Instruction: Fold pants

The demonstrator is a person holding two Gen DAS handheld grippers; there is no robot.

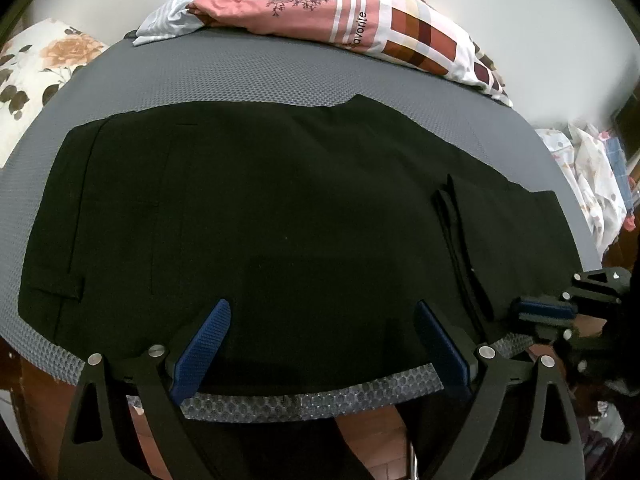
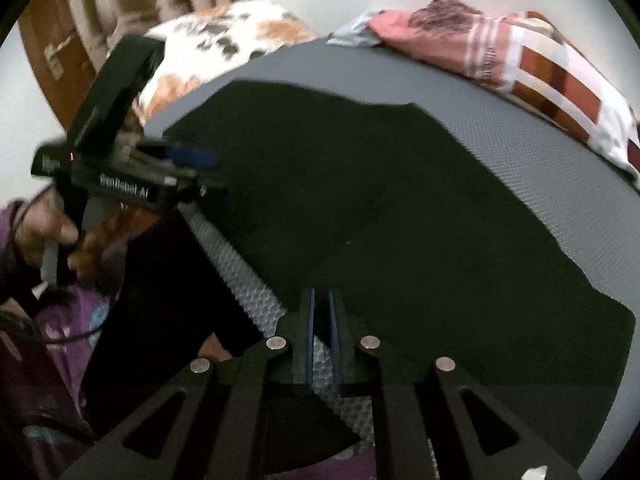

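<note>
Black pants point(image 1: 260, 208) lie flat across the grey mesh mattress point(image 1: 224, 76), waist at the left, with a folded-over layer at the right point(image 1: 504, 236). My left gripper point(image 1: 320, 312) is open, its blue pads point(image 1: 204, 348) spread over the near edge of the pants. My right gripper point(image 2: 322, 300) has its jaws nearly closed at the pants' near edge; I cannot tell whether cloth is between them. It also shows at the right of the left wrist view point(image 1: 540, 312). The left gripper shows in the right wrist view point(image 2: 192, 160), blurred. The pants point(image 2: 360, 200) fill that view.
A pink and checked blanket point(image 1: 360, 12) is bunched at the mattress's far edge. A floral pillow point(image 1: 36, 76) lies at the far left. Patterned cloth point(image 1: 592, 184) hangs beyond the right edge. The mattress's near edge point(image 1: 320, 396) runs just under my left gripper.
</note>
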